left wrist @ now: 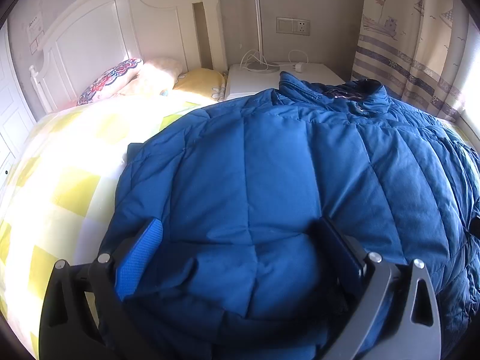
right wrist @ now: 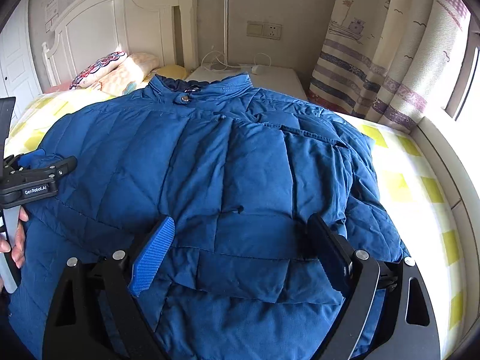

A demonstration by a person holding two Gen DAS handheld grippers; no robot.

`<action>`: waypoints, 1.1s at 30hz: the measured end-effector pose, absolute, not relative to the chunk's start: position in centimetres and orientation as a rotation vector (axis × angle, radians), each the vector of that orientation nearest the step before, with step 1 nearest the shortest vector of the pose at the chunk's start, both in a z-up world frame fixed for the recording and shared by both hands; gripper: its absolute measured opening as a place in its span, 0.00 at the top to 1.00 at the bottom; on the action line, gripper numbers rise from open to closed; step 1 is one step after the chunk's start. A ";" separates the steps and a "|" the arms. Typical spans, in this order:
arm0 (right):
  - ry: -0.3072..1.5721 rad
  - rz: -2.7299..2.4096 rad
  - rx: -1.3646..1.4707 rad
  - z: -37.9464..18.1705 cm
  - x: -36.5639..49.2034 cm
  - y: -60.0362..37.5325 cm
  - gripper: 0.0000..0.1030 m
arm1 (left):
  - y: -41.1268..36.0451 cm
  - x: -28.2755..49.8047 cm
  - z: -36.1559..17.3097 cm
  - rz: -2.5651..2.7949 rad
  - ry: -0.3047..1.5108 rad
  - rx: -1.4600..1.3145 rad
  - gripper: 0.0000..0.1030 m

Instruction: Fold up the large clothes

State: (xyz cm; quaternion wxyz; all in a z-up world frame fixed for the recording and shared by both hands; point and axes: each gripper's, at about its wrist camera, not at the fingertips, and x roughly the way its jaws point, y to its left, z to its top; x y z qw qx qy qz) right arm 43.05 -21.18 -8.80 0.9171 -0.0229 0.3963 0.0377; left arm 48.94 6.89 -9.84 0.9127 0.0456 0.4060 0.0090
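A large blue quilted jacket point(left wrist: 270, 156) lies spread on the bed, its collar point(right wrist: 192, 90) toward the headboard. One sleeve point(right wrist: 261, 165) is folded in across the chest. My left gripper point(left wrist: 240, 222) hovers over the jacket's lower left part, jaws wide apart, padded cloth bulging below them but not pinched. In the right wrist view the left gripper point(right wrist: 64, 165) shows at the left edge, held by a hand point(right wrist: 18, 240). My right gripper point(right wrist: 241, 219) stands open over the jacket's point(right wrist: 210, 156) lower middle, pads clear of the cloth.
The bed has a yellow-and-white checked sheet point(left wrist: 60, 180), bare on both sides of the jacket point(right wrist: 414, 186). Pillows point(left wrist: 111, 79) lie against the white headboard point(left wrist: 105, 36). Behind are a white nightstand point(left wrist: 315, 73) with a lamp pole point(left wrist: 258, 21) and cables, and a curtain point(left wrist: 405, 45).
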 end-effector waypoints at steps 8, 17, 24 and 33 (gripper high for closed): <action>0.810 0.077 -0.113 -10.9 42.2 -20.5 0.16 | 6.8 49.0 -9.9 0.021 0.836 0.096 0.02; 0.816 0.080 -0.111 -10.9 42.4 -20.5 0.15 | 6.6 48.8 -9.5 0.025 0.861 0.116 0.02; 0.840 0.170 -0.010 -8.4 38.8 -21.2 0.16 | 5.7 41.2 -4.9 -0.087 0.793 -0.005 0.02; 0.925 0.205 -0.164 -11.8 37.3 -17.6 0.16 | 3.3 39.4 -11.0 -0.103 0.942 0.097 0.02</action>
